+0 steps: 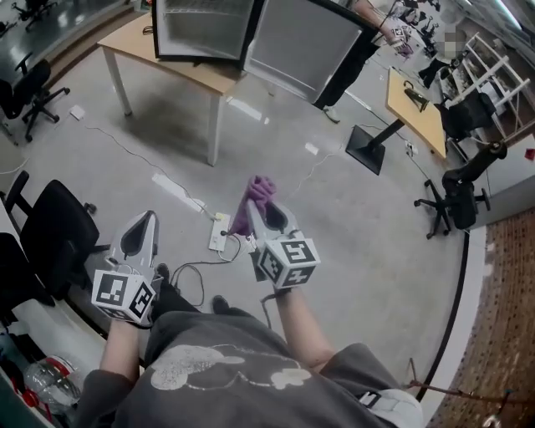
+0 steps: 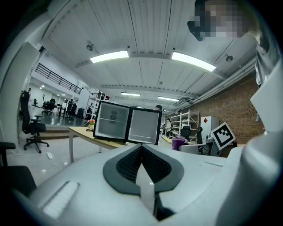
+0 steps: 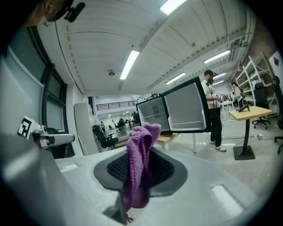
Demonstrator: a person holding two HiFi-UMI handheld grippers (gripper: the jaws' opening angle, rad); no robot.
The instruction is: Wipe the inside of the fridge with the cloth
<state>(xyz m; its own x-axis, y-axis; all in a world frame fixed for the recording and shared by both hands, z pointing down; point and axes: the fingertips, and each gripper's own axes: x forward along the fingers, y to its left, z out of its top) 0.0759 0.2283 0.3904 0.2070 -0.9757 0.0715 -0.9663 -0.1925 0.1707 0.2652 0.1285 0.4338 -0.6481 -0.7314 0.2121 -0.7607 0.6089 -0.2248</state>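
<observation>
fingers (image 3: 116, 171) of right gripper (image 1: 267, 213) on purple cloth (image 3: 138, 154), fridge (image 1: 205, 25) open

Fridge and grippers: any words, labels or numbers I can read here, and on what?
No text can be read anywhere.
Left gripper and right gripper cubes: square marker patterns only, no letters.
Fridge: marks on its inside wall, too blurred to read.
Cloth: no tag or print seen.
</observation>
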